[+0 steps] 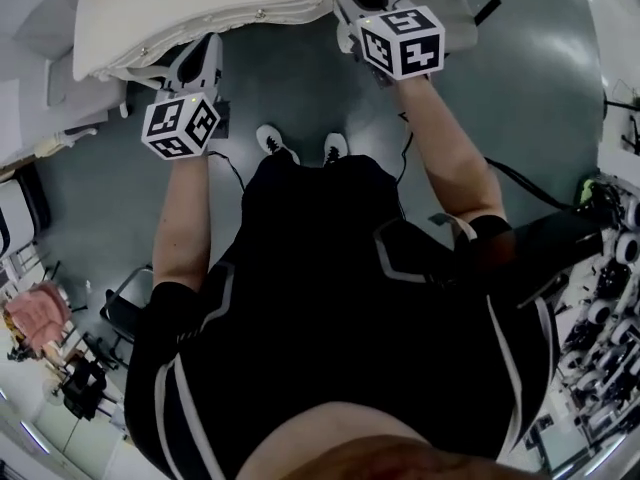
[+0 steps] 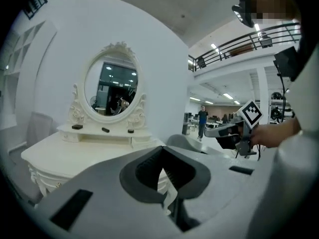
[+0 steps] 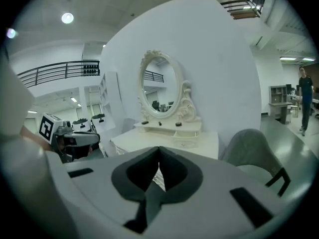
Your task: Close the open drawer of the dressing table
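Two grippers, both empty, facing the dressing table.
Your left gripper (image 2: 162,177) and right gripper (image 3: 158,176) each have their jaws closed tip to tip on nothing, and you hold them apart in the air. The dressing table (image 2: 75,156) with its oval mirror (image 2: 110,86) stands just ahead, a grey chair (image 3: 251,148) beside it. Drawer: not made out in any view. Neither gripper touches the table, so closing it seems not yet begun.

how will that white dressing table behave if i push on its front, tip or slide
Probably stays put: the dressing table looks broad and solid, so heavy. Its tall oval mirror may wobble under a hard shove.
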Motion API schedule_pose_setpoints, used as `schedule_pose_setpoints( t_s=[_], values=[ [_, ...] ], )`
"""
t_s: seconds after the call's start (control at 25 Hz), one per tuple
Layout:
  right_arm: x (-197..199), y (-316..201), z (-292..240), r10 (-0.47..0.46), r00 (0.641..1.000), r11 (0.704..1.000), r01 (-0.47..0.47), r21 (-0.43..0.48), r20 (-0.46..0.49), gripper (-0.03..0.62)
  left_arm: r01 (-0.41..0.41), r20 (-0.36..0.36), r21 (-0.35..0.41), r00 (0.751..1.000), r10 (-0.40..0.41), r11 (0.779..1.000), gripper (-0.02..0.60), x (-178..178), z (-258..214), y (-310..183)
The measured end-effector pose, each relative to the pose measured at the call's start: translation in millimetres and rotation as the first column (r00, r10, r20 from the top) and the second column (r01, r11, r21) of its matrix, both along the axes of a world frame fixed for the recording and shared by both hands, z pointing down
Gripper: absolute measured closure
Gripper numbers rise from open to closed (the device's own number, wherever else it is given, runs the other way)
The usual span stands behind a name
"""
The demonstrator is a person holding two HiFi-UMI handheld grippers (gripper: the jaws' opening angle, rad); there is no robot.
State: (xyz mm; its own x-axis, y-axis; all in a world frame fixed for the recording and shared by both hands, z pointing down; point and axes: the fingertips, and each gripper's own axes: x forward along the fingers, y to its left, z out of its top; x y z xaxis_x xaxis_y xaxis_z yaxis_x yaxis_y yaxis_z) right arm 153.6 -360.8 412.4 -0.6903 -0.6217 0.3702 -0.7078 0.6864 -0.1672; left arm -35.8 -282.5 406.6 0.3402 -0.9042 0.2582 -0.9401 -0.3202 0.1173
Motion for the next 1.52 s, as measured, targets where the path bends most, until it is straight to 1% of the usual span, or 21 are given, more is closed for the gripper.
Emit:
schedule_pose_setpoints(
  t_s=[0.08,0.12,0.16,0.24,0.32,0.44,0.52,0.64,0.76,0.92,1.04,1.16,1.24,1.32,1.52],
  values=[
    [5.4,4.2,-22.7,-0.005,1.000,1.000,0.004,0.025,0.020,0.588,-0.016,0.015,0.040,1.000,0.015,0.999,0.578,6.5,-23.9,-1.8],
    [10.8,5.9,-33.5,-0.008,1.000,0.999,0.007,0.038,0.024,0.588,-0.028,0.025,0.047,0.999,0.027,0.998,0.578,12.6,-33.0,-3.7],
    [15.2,8.3,-44.9,-0.012,1.000,0.999,0.010,0.050,0.025,0.588,-0.040,0.025,0.039,0.999,0.039,0.998,0.578,17.9,-40.3,-5.1],
    [16.7,17.7,-68.4,-0.025,0.999,0.997,0.023,0.072,0.022,0.588,-0.073,-0.011,-0.006,0.997,0.073,0.997,0.578,22.4,-51.3,-3.9],
    [13.8,31.9,-91.2,-0.041,0.999,0.995,0.038,0.095,0.026,0.588,-0.093,-0.035,-0.014,0.995,0.093,0.996,0.578,20.3,-63.5,3.2],
    [20.1,48.4,-120.5,-0.024,0.999,0.991,0.018,0.134,0.041,0.588,-0.115,-0.005,0.031,0.993,0.115,0.993,0.578,20.0,-87.4,16.9],
    [23.4,53.4,-138.7,0.000,0.999,0.987,-0.008,0.160,0.049,0.588,-0.130,0.014,0.045,0.991,0.130,0.990,0.578,17.0,-103.3,22.2],
    [12.8,55.8,-161.6,0.021,0.998,0.980,-0.032,0.195,0.058,0.588,-0.154,-0.007,0.040,0.988,0.155,0.987,0.578,0.3,-121.3,23.2],
    [-2.8,64.2,-177.1,0.032,0.997,0.973,-0.046,0.225,0.063,0.588,-0.148,-0.025,0.090,0.988,0.151,0.985,0.578,-20.0,-141.7,28.3],
    [-27.7,81.9,-185.2,0.042,0.997,0.966,-0.057,0.250,0.067,0.588,-0.090,-0.054,0.181,0.993,0.102,0.979,0.578,-53.2,-164.9,41.5],
    [-24.9,92.8,-192.9,0.058,0.994,0.964,-0.080,0.252,0.093,0.589,-0.067,-0.068,0.236,0.994,0.085,0.969,0.578,-58.1,-182.0,50.9],
    [-26.9,95.9,-204.7,0.089,0.993,0.959,-0.108,0.264,0.083,0.589,-0.070,-0.035,0.230,0.996,0.080,0.971,0.578,-64.8,-194.5,54.8],
    [-29.2,95.9,-208.5,0.114,0.991,0.953,-0.130,0.273,0.074,0.589,-0.072,-0.007,0.218,0.997,0.076,0.973,0.578,-69.2,-194.6,56.1],
    [-26.9,99.1,-209.2,0.126,0.990,0.951,-0.140,0.275,0.069,0.589,-0.075,0.005,0.213,0.997,0.076,0.974,0.578,-67.0,-192.2,60.7],
    [-37.9,106.9,-207.2,0.121,0.991,0.951,-0.133,0.279,0.057,0.589,-0.090,-0.024,0.203,0.995,0.096,0.975,0.578,-72.2,-188.2,71.5]
  ],
)
